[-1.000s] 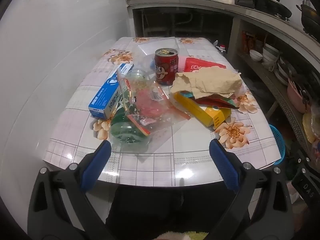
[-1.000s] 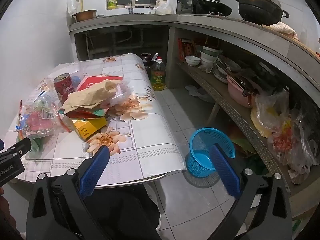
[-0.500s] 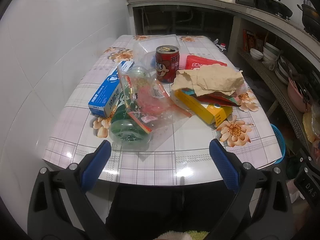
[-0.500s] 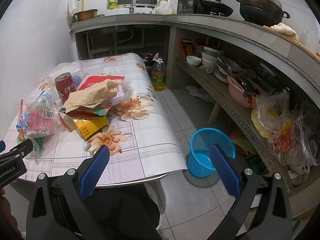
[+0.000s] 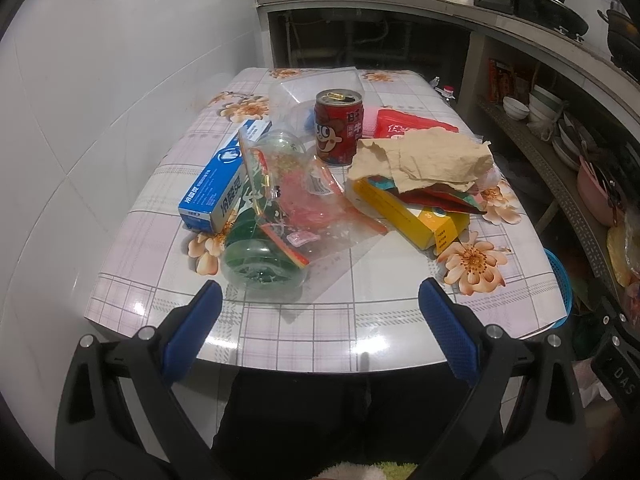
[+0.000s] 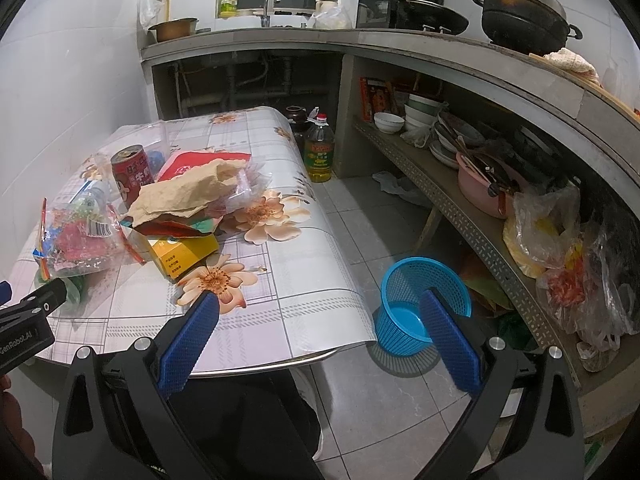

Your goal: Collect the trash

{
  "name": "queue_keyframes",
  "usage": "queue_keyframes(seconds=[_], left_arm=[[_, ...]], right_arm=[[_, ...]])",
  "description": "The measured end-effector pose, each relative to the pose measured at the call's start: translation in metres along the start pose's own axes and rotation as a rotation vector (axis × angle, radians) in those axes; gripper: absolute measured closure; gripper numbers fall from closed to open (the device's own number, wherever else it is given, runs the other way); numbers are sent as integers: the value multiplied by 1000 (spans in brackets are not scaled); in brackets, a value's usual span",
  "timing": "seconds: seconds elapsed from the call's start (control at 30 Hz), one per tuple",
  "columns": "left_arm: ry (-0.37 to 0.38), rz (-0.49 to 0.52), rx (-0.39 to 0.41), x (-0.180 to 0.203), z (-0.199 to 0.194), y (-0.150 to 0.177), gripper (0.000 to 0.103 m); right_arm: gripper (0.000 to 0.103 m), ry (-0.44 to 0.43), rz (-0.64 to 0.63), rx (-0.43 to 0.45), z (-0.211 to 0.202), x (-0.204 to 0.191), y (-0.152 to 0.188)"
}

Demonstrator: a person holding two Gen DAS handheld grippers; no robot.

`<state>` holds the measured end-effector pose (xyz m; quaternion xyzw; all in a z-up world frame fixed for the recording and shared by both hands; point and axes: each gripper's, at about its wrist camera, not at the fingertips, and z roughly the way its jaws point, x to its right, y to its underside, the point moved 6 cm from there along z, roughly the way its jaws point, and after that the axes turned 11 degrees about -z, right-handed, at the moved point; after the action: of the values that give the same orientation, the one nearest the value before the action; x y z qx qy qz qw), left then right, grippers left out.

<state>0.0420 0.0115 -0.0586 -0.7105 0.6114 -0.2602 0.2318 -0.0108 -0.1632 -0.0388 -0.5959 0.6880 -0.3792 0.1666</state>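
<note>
Trash: a loose heap on my floral plastic-covered table (image 5: 360, 320), all of it ahead of both claws; nothing collected yet, by my reading.
Blue-and-white cardboard carton (image 5: 218, 184): far left of the heap, lying flat. Looks light and stiff; I'd pinch it across the narrow sides.
Green clear plastic bottle (image 5: 260, 260): on its side just beside the carton, base toward me, partly under the clear printed plastic wrapper (image 5: 296, 196). Likely light, springy and slick; grip at the body, not the wrapper, which would slide and crumple.
Red drink can (image 5: 338, 128): upright behind the wrapper, top opened. Rigid but dentable; may hold dregs, so I'd keep it upright and take it round the middle.
Crumpled tan paper (image 5: 424, 158): draped over the yellow cardboard box (image 5: 416, 220) and coloured packets. Soft, weightless; any fold will do.
Blue plastic mesh basket (image 6: 416, 300): on the floor right of the table, empty as far as I see; my likely bin.
My left claw (image 5: 320, 308): spread wide, holding nothing, touching nothing, poised off the near table edge before the bottle.
My right claw (image 6: 320, 320): likewise wide and empty, hanging over the table's near right corner, the basket showing beyond its right finger.
</note>
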Motion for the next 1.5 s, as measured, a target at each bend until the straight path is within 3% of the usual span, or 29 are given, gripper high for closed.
queue_keyframes(seconds=[1.5], left_arm=[[-21, -16, -31, -12, 10, 1, 9]], right_arm=[[5, -14, -4, -7, 4, -9, 0]])
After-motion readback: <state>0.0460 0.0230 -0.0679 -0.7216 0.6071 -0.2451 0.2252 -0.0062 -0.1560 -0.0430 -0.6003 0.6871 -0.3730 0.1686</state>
